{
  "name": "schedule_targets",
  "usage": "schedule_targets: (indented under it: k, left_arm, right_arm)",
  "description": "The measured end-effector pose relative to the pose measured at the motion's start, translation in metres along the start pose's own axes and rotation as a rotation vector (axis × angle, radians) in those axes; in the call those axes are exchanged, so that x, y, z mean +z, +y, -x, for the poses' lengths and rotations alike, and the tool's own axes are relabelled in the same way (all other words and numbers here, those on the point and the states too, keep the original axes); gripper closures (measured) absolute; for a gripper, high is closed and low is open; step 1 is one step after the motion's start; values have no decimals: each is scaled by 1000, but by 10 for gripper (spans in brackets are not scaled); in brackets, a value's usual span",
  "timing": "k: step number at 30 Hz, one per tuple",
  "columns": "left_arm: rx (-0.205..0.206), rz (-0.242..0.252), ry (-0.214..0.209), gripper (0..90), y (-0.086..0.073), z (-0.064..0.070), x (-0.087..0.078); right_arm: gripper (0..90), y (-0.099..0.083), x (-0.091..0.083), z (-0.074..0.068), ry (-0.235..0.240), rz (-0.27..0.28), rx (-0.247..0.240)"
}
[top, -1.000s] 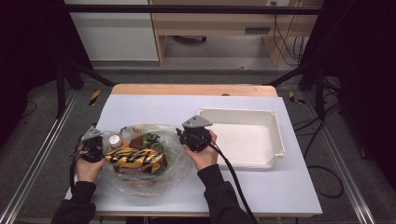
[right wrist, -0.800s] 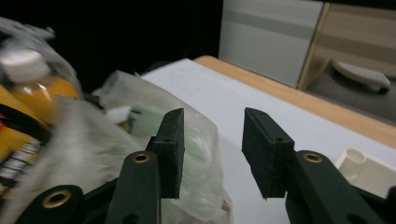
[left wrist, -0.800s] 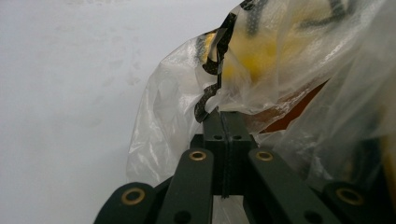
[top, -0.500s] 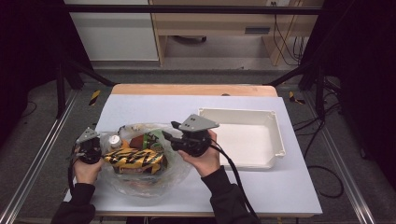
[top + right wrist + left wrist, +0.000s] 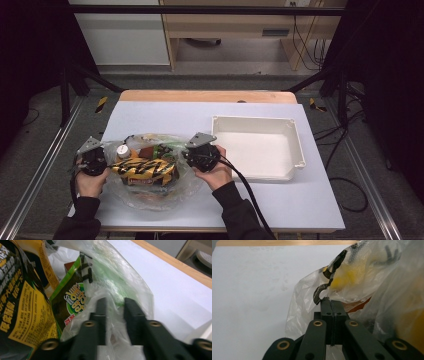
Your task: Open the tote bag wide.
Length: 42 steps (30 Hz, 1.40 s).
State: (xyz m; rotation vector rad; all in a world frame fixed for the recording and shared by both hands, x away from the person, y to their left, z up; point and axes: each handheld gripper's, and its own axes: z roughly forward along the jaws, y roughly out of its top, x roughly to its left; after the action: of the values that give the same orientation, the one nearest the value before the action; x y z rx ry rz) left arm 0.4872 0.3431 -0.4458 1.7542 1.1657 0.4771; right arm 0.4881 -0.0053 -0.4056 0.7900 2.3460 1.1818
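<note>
Step in hand looks like opening up the clear plastic bag (image 5: pixel 150 195) of snacks, w/ both grippers working its mouth from either side. The bag lies on the near-left part of the bench (image 5: pixel 200 120), well apart from nothing much but the white tray (image 5: pixel 295 145), which sits to its right and holds nothing visible. Left gripper (image 5: pixel 331 303): jaws pressed together, pinching a fold of the bag's film at the left edge, the thin film caught right in the seam between them. Right gripper (image 5: pixel 114 307): jaws spread w/ a gap, film bunched between and around them, not clamped yet as far as I can tell; some motion blur there. So probably mid-grasp on the right side. Next move, my guess: close the right jaws on a single layer of film, then draw the two grippers apart to widen the mouth, gently, since the film is thin and slick and could slip or tear. Materials: bag is soft, crinkly, see-through, slumps flat around its contents. Inside, a yellow-and-black snack packet (image 5: pixel 145 169), glossy foil-type w/ printed text, lies across the middle; a green packet (image 5: pixel 75 300) sits beside it, close to the right jaws; a small white-capped bottle (image 5: pixel 122 150) pokes up near the left side. Tray is rigid, matte white, rectangular w/ raised walls. Bench top is smooth pale sheet, wood edge at far side.
</note>
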Motion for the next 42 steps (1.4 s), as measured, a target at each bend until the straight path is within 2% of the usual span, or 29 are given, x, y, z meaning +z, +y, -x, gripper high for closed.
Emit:
schedule_targets:
  k: [3,10,13,15,17,18,20,22,24,27,30,34,39,41,42]
  left_arm:
    - [3,-1,2,900,0,0,0]
    - [1,7,0,900,0,0,-2]
    - [-1,7,0,900,0,-1,-3]
    - [-2,7,-8,900,-1,0,-2]
    - [5,6,-8,900,0,2,-1]
    - [8,4,-7,900,0,3,-1]
    - [9,3,-5,900,0,3,-1]
    - [6,6,-4,900,0,2,-2]
    - [6,11,-6,900,0,1,-3]
    - [8,15,-8,900,0,1,-3]
    - [10,16,-8,900,0,2,-3]
    - [10,15,-9,900,1,2,-3]
    - [7,19,-11,900,0,1,-4]
    - [7,20,-13,900,1,1,-4]
    - [7,20,-13,900,1,1,-4]
  right_arm:
    - [893,-1,-2,2,2,-4,12]
    - [899,0,-21,9,-27,45,51]
    - [898,-4,-31,13,-80,21,44]
    - [896,-10,-37,15,-81,-3,52]
    - [887,-17,-40,15,-58,-30,56]
    - [877,-19,-40,14,-66,-43,47]
    - [849,-24,-40,13,-72,-57,41]
    - [780,-28,-36,13,-65,-58,25]
    - [709,-29,-36,12,-53,-20,15]
    - [613,-25,-46,14,-15,83,56]
    - [593,-13,-62,15,6,173,81]
    - [591,12,-73,8,27,258,62]
    - [612,45,-65,-4,45,293,33]
    - [642,51,-56,-7,53,273,26]
    - [655,52,-49,-8,57,247,24]
